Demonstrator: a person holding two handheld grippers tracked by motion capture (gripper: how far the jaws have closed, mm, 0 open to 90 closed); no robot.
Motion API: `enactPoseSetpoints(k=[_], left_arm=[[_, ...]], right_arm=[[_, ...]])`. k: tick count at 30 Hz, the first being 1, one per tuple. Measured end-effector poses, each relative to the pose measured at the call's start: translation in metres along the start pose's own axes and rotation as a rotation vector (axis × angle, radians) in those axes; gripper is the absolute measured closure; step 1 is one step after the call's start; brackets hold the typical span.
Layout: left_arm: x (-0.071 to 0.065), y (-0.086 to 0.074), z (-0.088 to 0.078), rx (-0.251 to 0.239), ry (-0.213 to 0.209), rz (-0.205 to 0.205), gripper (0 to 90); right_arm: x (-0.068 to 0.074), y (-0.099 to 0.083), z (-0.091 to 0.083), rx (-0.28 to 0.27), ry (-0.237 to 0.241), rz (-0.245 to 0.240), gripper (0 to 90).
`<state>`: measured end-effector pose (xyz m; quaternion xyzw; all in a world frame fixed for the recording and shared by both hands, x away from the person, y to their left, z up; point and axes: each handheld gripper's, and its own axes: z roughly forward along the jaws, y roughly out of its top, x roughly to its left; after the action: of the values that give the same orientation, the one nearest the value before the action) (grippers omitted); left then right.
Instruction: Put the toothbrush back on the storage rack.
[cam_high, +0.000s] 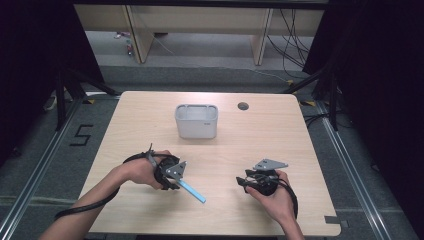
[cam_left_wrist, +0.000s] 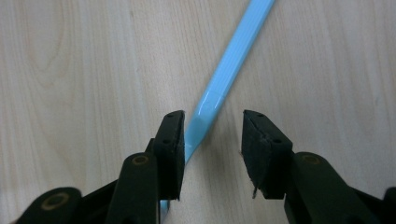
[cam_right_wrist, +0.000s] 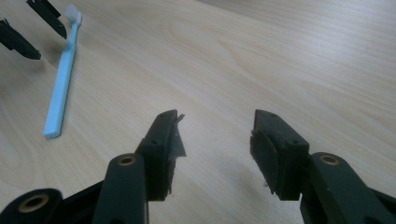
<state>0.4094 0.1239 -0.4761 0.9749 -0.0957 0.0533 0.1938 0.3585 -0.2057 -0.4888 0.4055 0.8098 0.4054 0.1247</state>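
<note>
A light blue toothbrush (cam_high: 193, 192) lies flat on the wooden table, its handle pointing toward the front right. My left gripper (cam_high: 180, 180) hangs over its head end. In the left gripper view the blue neck (cam_left_wrist: 229, 65) runs between the jaws, close against the left pad (cam_left_wrist: 170, 140) and with a clear gap to the right pad, so my left gripper (cam_left_wrist: 212, 135) is open. My right gripper (cam_high: 243, 181) rests low near the table's front right, open, with nothing between its fingers (cam_right_wrist: 215, 135). From there the toothbrush (cam_right_wrist: 60, 84) lies off to the left.
A pale grey rectangular holder (cam_high: 196, 121) stands upright at the middle back of the table (cam_high: 280, 135). A round cable hole (cam_high: 243, 106) sits to the right of the holder. Black frames and cables flank the table on the floor.
</note>
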Motion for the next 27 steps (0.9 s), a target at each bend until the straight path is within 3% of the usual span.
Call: enactPoseSetpoints(k=[9, 11, 13, 14, 17, 25, 27], left_arm=[[0.004, 0.006, -0.001, 0.054, -0.014, 0.055, 61.9], [0.007, 0.006, -0.001, 0.068, -0.006, 0.071, 62.2], [0.008, 0.006, -0.002, 0.07, -0.01, 0.075, 62.3], [0.008, 0.007, -0.002, 0.071, -0.013, 0.077, 62.4], [0.008, 0.008, -0.001, 0.078, -0.022, 0.083, 62.3], [0.011, 0.009, 0.0, 0.089, -0.038, 0.088, 62.7], [0.011, 0.011, 0.0, 0.092, -0.042, 0.091, 62.7]], right_arm=[[0.002, 0.001, -0.002, 0.018, -0.013, 0.017, 51.6], [0.0, 0.002, -0.002, 0.012, -0.015, -0.005, 51.5], [0.0, 0.002, -0.002, 0.013, -0.015, -0.009, 51.5], [0.001, 0.002, -0.003, 0.019, -0.016, 0.017, 51.5], [-0.001, 0.003, -0.003, 0.011, -0.025, -0.008, 51.4], [0.001, 0.003, -0.003, 0.019, -0.017, 0.01, 51.3], [-0.001, 0.004, -0.003, 0.015, -0.017, -0.013, 51.3]])
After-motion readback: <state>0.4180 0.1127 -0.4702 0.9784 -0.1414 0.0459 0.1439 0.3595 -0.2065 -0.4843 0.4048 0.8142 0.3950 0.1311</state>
